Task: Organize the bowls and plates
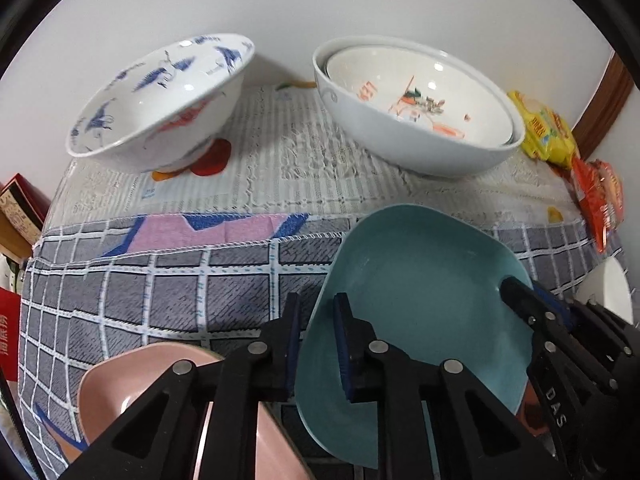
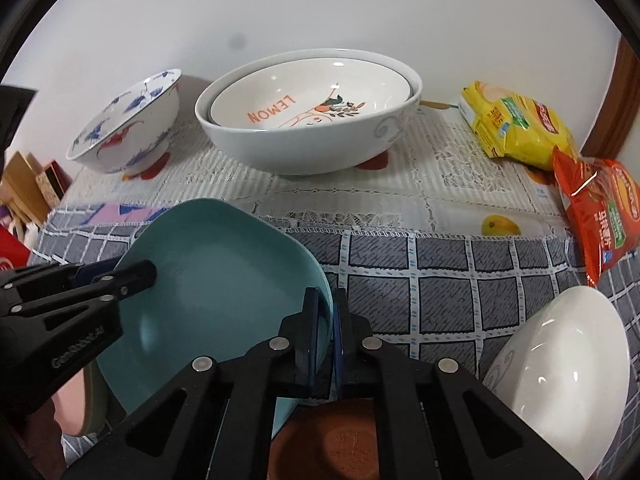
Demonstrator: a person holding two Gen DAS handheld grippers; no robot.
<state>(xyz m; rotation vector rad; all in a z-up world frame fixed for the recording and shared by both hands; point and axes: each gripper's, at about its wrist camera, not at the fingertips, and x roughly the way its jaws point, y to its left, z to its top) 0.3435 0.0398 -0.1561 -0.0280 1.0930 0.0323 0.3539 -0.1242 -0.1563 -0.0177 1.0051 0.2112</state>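
A teal square plate (image 1: 424, 292) is held tilted above the table, also in the right wrist view (image 2: 224, 280). My left gripper (image 1: 318, 344) straddles its left rim, jaws close around the rim with a gap showing. My right gripper (image 2: 328, 332) is shut on its right rim and shows in the left wrist view (image 1: 532, 312). A pink plate (image 1: 132, 380) lies below left. A brown plate (image 2: 340, 440) lies under the right gripper. A white bowl (image 2: 568, 372) sits at the right. At the back stand a blue-patterned bowl (image 1: 160, 100) and a LEMON bowl (image 2: 308, 96) nested in a large white bowl (image 2: 312, 140).
The table has a grey checked cloth (image 2: 460, 280) in front and a white lace cloth (image 1: 300, 168) behind. A yellow snack bag (image 2: 516, 128) and a red snack bag (image 2: 600, 208) lie at the right edge. Boxes (image 1: 20, 216) stand beyond the left edge.
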